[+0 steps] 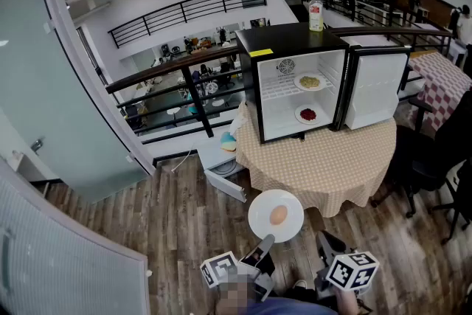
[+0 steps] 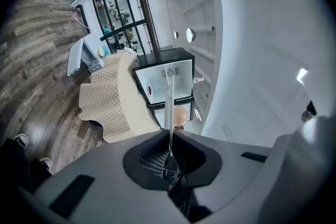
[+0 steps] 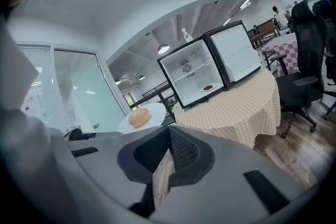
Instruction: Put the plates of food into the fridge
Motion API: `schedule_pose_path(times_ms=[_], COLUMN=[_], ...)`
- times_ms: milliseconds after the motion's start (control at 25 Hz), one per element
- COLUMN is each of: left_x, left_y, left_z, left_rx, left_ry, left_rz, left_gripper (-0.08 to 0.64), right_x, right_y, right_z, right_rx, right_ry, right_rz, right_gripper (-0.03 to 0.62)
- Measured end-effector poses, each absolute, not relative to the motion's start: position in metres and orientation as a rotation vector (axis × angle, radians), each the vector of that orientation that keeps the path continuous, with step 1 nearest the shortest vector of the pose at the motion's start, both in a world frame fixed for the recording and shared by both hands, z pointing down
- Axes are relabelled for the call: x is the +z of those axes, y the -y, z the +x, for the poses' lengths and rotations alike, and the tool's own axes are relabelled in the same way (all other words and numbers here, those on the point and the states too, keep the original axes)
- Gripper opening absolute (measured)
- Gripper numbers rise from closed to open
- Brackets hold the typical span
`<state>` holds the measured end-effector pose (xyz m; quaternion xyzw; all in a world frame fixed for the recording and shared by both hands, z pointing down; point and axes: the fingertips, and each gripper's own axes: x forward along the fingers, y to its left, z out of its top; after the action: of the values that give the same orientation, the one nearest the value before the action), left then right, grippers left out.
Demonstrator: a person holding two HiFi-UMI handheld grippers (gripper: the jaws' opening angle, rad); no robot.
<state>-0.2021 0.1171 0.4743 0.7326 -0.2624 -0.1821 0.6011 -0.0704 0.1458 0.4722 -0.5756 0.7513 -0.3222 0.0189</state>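
Observation:
A white plate point(image 1: 259, 221) with a round tan bun point(image 1: 278, 215) hangs over the wooden floor in front of the table. My left gripper point(image 1: 266, 240) is shut on its near rim. In the left gripper view the plate point(image 2: 169, 105) shows edge-on, clamped between the jaws point(image 2: 169, 150). My right gripper point(image 1: 325, 241) is beside it to the right, holding nothing. Its jaws point(image 3: 167, 136) meet at the tips. The small black fridge point(image 1: 295, 37) stands open on the table. Inside, one plate of yellowish food point(image 1: 310, 82) sits on the shelf and one of red food point(image 1: 307, 115) on the bottom.
The round table point(image 1: 324, 162) has a checked cloth. The fridge door point(image 1: 376, 88) swings out to the right. A bottle point(image 1: 316, 14) stands on the fridge top. A black office chair point(image 1: 431, 151) is at the right. A railing point(image 1: 177, 74) and a glass wall point(image 1: 44, 92) lie left.

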Motion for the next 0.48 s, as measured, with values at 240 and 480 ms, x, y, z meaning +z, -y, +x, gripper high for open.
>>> schedule_pose_path(times_ms=[240, 480], left_x=[0.473, 0.477], left_y=[-0.113, -0.107], left_z=[-0.187, -0.170], left_rx=[-0.444, -0.405], left_ry=[0.584, 0.628], left_rz=[1.678, 1.698], left_gripper=[0.025, 0.025], right_x=[0.476, 0.473], right_y=[-0.141, -0.135], right_z=[-0.054, -0.037], right_rx=[-1.008, -1.002], right_ry=[-2.293, -2.307], right_rz=[-1.754, -1.744], right_gripper=[0.017, 0.017])
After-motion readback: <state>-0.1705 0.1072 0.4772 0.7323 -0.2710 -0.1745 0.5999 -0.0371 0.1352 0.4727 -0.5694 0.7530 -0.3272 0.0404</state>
